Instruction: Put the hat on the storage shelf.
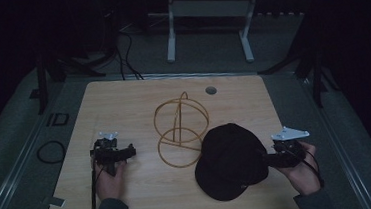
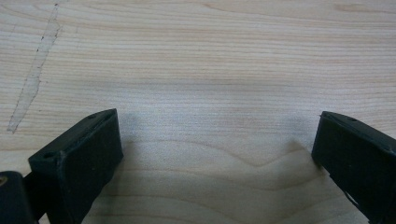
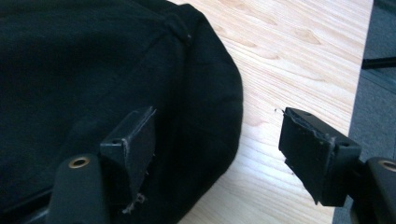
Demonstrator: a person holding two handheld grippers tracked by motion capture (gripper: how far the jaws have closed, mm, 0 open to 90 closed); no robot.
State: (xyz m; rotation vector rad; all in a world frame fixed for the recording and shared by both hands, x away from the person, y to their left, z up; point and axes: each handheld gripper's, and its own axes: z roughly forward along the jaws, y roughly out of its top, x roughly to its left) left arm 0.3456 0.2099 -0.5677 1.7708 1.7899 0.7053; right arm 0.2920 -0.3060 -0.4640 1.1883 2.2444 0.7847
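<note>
Black cap [image 1: 230, 161] near table's [image 1: 123, 99] right edge, right tongs [image 3: 217, 154] agape astride brim

The left gripper [image 2: 217, 154], jaws spread, over bare wooden table [image 2: 210, 56].

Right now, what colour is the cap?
Black; the cap shows best in the right gripper view.

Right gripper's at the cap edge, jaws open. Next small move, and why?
Probably close the right gripper on the black cap: its jaws stand open astride the cap's edge, one over the fabric, one over bare table. The wire stand sits nearby.
</note>
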